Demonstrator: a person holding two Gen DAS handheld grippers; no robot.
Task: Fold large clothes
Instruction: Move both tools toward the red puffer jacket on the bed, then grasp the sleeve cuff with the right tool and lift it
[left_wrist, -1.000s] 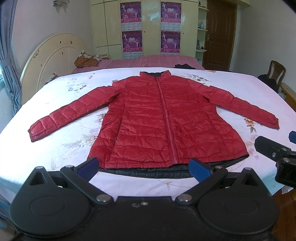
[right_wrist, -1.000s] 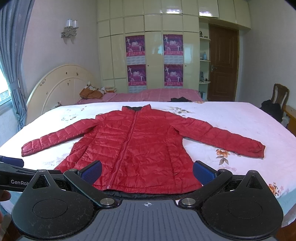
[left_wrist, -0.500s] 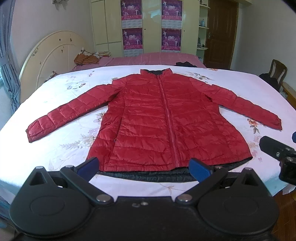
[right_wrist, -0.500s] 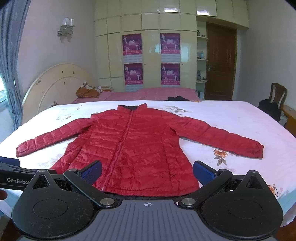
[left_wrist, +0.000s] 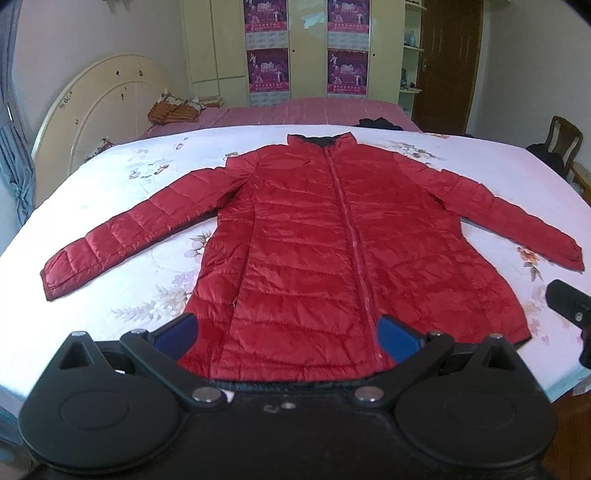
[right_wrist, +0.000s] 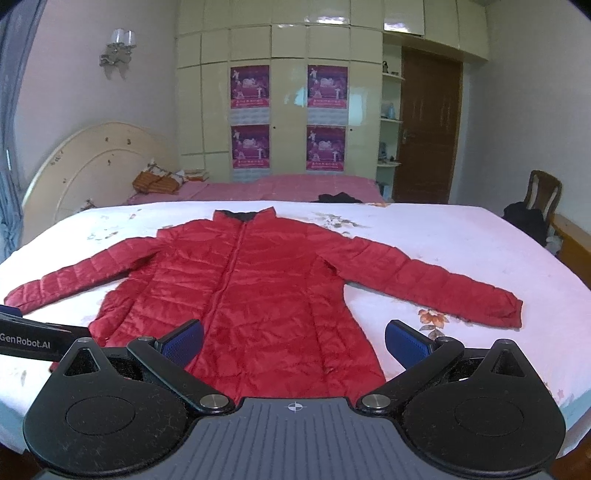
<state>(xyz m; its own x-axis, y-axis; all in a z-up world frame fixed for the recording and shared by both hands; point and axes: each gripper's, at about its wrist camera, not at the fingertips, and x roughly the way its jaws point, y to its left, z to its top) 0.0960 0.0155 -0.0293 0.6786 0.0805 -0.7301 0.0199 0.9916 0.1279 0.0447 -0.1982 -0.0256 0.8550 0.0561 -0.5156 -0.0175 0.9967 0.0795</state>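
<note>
Floral-sheeted bed (left_wrist: 122, 206): we log one red jacket (left_wrist: 332, 251) spread flat, hem at near edge. Left hand-held gripper (left_wrist: 286, 334) and right hand-held gripper (right_wrist: 295, 343) gaping, empty, now closer over hem.

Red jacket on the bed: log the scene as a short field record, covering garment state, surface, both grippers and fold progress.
garment: red jacket, quilted, long-sleeved
state: spread flat, front up, zipper closed, collar at the far end
sleeves: both stretched out to the sides
surface: floral bedsheet
left gripper: open, empty, over the jacket's hem
right gripper: open, empty, over the lower hem area
fold progress: no fold made yet
background: wooden chair at the right
</note>
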